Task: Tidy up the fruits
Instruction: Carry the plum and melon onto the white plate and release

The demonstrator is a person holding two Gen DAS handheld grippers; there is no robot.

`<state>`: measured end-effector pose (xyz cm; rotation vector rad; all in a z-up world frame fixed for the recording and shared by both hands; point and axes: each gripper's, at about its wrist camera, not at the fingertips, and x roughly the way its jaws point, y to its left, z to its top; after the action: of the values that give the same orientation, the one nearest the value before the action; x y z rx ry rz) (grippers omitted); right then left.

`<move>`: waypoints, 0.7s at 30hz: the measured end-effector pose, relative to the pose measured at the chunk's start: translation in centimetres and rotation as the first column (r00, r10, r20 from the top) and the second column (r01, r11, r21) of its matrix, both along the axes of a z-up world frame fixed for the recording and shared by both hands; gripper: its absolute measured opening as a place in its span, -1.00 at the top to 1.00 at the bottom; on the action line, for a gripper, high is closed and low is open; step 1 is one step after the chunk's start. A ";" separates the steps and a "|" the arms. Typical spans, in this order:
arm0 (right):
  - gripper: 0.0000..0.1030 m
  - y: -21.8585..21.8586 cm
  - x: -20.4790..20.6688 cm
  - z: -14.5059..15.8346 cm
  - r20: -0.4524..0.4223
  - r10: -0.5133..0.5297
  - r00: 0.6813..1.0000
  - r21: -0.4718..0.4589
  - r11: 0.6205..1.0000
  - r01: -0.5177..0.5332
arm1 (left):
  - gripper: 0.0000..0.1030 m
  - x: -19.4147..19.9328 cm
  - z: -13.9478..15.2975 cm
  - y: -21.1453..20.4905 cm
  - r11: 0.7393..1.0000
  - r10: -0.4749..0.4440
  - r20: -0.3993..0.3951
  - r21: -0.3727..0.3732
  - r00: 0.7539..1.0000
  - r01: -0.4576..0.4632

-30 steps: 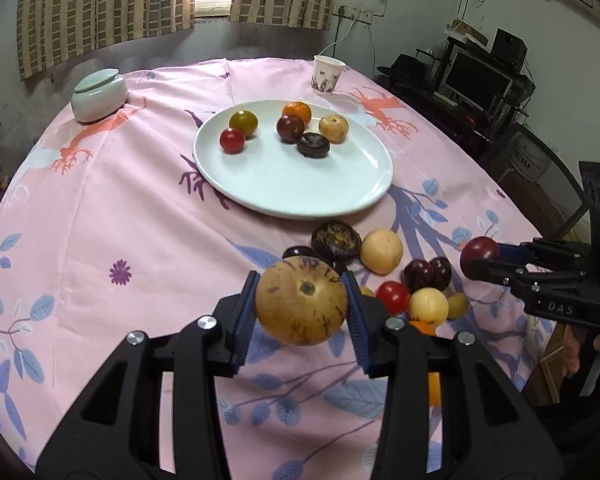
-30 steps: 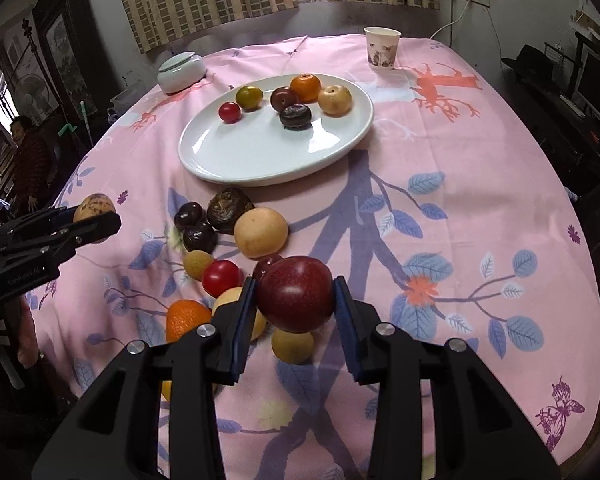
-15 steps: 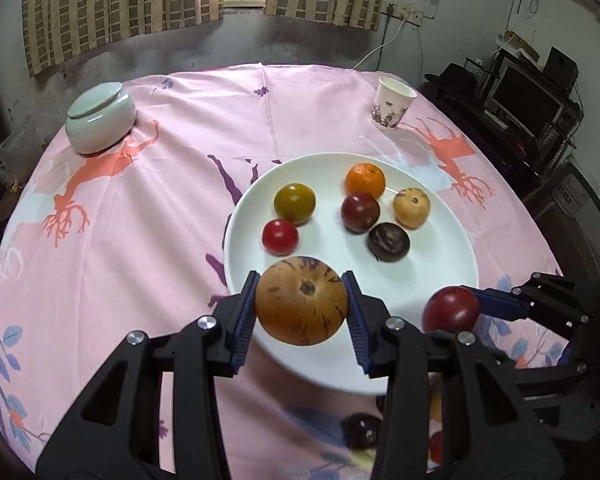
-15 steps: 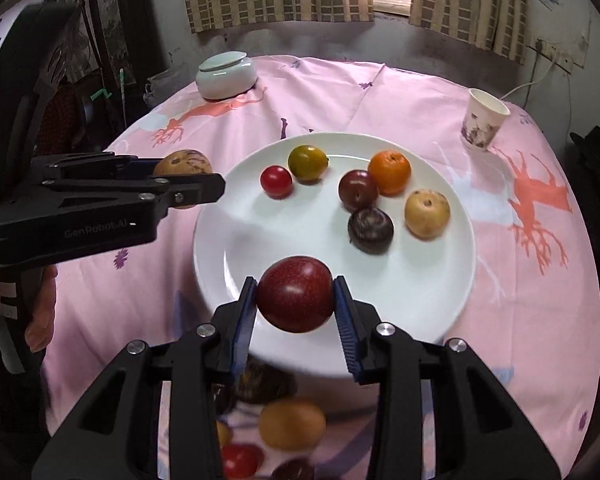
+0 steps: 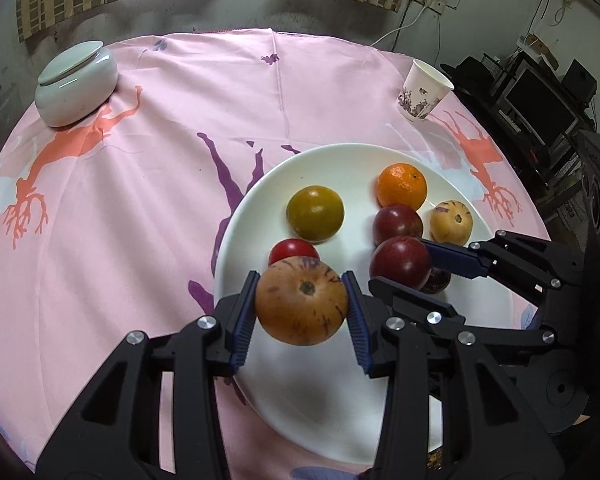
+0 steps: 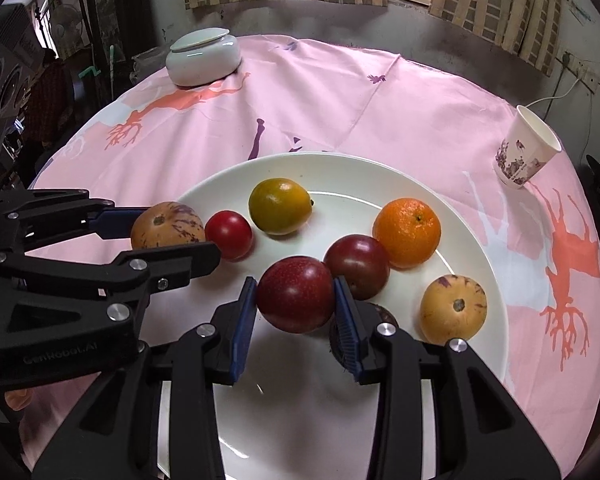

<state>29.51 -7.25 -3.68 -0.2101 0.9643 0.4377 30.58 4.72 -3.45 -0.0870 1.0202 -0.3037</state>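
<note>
the white plate (image 6: pixel 476 248) sits on a pink tablecloth (image 5: pixel 148 184) and carries a green-yellow citrus (image 6: pixel 280 206), an orange (image 6: pixel 407 232), a small red tomato (image 6: pixel 229 234), a dark plum (image 6: pixel 358 266), a tan purple-streaked melon (image 6: pixel 453 309) and a dark wrinkled fruit (image 6: pixel 384 314), mostly hidden. the left gripper (image 5: pixel 302 308) clenches a bigger tan streaked fruit (image 5: pixel 302 307) between narrowly set blue pads, over the plate's left edge, just beside the tomato. the right gripper (image 6: pixel 296 300) grips a glossy red fruit (image 6: pixel 296 294) the same way, over the plate's middle, just in front of the plum. whether either fruit touches the plate i cannot tell.
</note>
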 end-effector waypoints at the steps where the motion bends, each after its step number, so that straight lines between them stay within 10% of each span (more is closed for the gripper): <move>1: 0.23 0.1 -0.1 0.0 0.005 0.001 1.000 -0.011 1.000 -0.001 | 0.11 0.1 0.1 0.1 1.000 0.005 0.006 -0.014 1.000 -0.005; 3: -0.22 0.5 -0.5 0.2 0.039 -0.002 0.999 -0.070 0.998 0.005 | -0.30 -0.1 0.7 0.2 1.000 0.015 0.023 -0.021 1.000 -0.014; 10: -0.28 -2.3 -6.3 4.1 0.137 -0.003 0.991 -0.103 0.995 0.018 | -0.44 -5.4 5.6 0.9 0.998 0.004 0.119 -0.059 0.993 0.003; 15: -0.97 -6.6 -14.5 4.9 0.103 -0.058 0.993 -0.045 0.997 0.062 | -0.64 -13.2 7.2 1.3 0.998 -0.013 0.205 -0.058 0.979 0.026; 21: -0.97 -10.3 -22.5 4.1 0.083 -0.162 0.983 0.069 0.985 0.157 | -0.81 -20.7 5.1 1.2 0.999 -0.008 0.248 -0.030 0.969 0.016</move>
<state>7.02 -17.57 0.43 -0.0937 0.8718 0.3082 9.89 5.88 1.62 -0.0696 0.7682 -0.3334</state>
